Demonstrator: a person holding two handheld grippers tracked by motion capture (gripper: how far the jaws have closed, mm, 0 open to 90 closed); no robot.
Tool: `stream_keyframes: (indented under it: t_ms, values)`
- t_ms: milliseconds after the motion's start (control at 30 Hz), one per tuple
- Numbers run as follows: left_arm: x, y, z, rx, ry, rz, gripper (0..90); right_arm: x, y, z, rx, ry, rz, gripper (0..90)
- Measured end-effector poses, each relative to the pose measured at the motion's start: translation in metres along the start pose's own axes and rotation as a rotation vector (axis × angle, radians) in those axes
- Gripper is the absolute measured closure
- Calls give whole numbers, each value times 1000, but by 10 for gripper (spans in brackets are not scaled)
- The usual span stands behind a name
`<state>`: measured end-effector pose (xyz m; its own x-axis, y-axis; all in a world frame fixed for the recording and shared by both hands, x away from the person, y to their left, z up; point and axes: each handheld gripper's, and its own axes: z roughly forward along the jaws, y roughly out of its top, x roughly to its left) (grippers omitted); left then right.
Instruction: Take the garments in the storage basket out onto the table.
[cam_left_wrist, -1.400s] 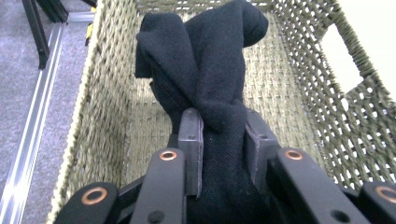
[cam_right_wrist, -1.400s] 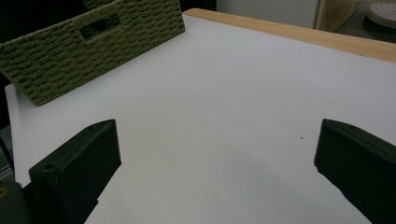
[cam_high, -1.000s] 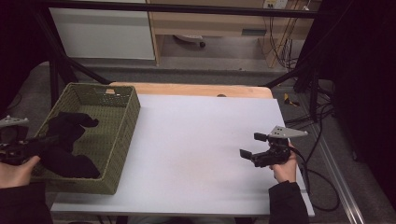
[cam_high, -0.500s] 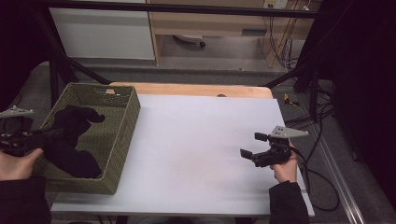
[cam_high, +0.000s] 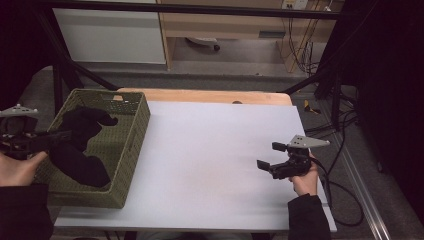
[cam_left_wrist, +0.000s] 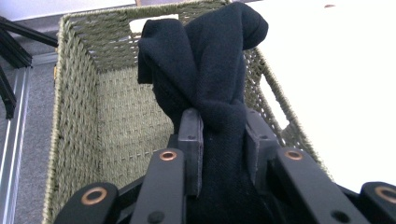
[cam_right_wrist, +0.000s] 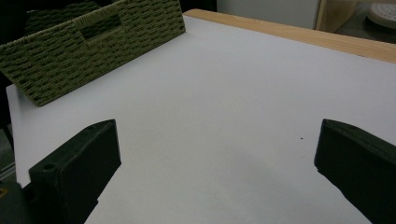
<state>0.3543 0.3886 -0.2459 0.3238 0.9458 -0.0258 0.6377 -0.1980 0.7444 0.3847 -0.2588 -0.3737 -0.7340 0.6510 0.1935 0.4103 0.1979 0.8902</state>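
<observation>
Black cloth (cam_left_wrist: 210, 79) clamped in your left gripper (cam_left_wrist: 222, 140), over the green woven basket (cam_high: 127, 150).

Your left gripper sits at the left edge of the table (cam_high: 215, 165), its jaws pressed on a bunched fold of the cloth; in the left gripper view the fabric rises between the two pads in a twisted lump above the basket's inside. From the high view the cloth drapes from the jaws down into the basket, part of it resting on the basket's near floor and part lifted toward the far wall. The basket stands on the left side of the table. Your right gripper (cam_high: 280, 162) rests near the right edge, well apart from the basket, its jaws spread wide over bare tabletop with nothing between them.
</observation>
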Motion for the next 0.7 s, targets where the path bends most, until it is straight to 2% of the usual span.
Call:
stream_keyframes:
  t_ms: [100,333,533,700]
  values:
    - [-2,5,-2,-2,-1,13,726,0,0,0,0,0,0,11]
    - [-5,16,-7,-9,-32,34,725,0,0,0,0,-1,0,11]
    - [-11,25,-9,-8,-60,60,725,0,0,-1,-1,-2,-3,10]
    - [-17,31,-12,-8,-66,82,725,0,0,-1,-1,-3,-1,10]
